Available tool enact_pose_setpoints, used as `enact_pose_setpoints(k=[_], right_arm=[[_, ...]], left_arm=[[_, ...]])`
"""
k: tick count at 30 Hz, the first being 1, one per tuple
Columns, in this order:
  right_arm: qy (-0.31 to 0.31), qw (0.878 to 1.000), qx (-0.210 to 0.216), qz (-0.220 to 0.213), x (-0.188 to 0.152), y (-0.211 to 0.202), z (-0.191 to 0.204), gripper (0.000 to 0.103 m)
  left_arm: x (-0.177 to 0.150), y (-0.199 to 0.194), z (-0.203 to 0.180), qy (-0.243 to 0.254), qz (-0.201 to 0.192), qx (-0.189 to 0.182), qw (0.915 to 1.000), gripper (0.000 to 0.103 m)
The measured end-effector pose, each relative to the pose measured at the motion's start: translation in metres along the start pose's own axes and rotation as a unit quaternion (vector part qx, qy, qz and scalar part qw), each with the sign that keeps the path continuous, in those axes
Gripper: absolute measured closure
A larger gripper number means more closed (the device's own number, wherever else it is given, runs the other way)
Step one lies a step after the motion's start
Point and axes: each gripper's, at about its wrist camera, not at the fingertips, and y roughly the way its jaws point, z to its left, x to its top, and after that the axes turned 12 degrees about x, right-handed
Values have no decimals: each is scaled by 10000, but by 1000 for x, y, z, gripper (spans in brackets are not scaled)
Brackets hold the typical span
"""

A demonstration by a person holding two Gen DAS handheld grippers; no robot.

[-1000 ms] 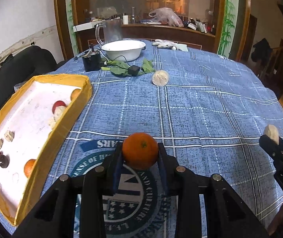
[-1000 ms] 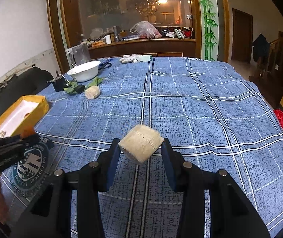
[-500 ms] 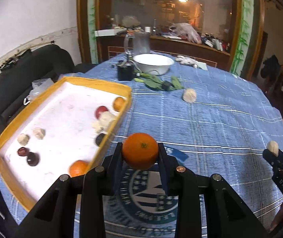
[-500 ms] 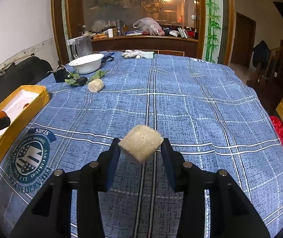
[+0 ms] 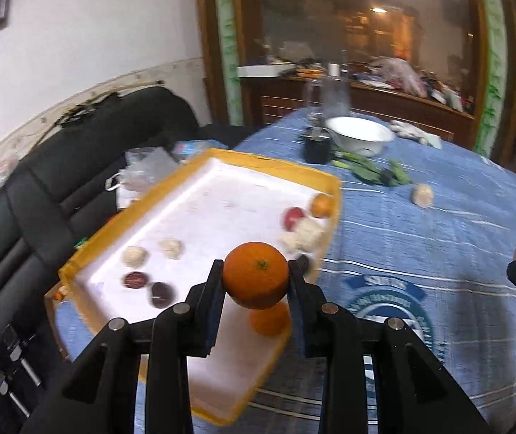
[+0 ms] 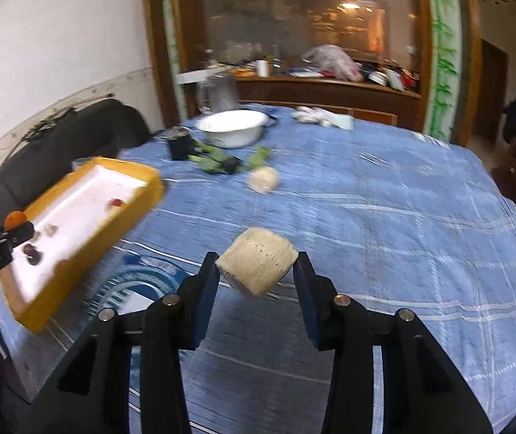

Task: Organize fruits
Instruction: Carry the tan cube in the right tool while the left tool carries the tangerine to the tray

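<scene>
Both claws have swung left since the earlier frame, toward the tray

Left wrist: left claw (image 5: 256, 276) clamped on an orange (image 5: 256, 275) above the tray (image 5: 286, 168), which holds about ten pieces: two oranges, one red, three dark, several pale; one pale lump (image 5: 423, 194) waits on the counter (image 5: 420, 238). Right wrist: right claw (image 6: 257, 267) clamped on a pale block (image 6: 258, 266) over the counter, well short of the tray; two drops and one pickup remain

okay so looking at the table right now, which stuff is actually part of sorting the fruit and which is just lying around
Part of the job:
orange in the left gripper
pale chunk in the right gripper
yellow tray with fruit in it
loose pale piece on the cloth

Just lying about:
white bowl
green leaves
clear jug
white gloves
</scene>
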Motion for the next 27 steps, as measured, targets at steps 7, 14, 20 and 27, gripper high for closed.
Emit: enact_pose_setpoints(k=[7,14,20,27], right_arm=[[-499,9964,679,8,32,34,62,59],[-827,9884,1251,222,60,90,115,59],[-929,9853,1334,525,73,149,139,59],[-989,9830,1346,768,81,195,152,59]], left_arm=[[5,28,33,-267,200,455,9984,71],[9,61,50,-388,506,684,9956,71],[13,83,62,-540,700,813,9928,71],[18,102,68,-659,890,798,9906,71]])
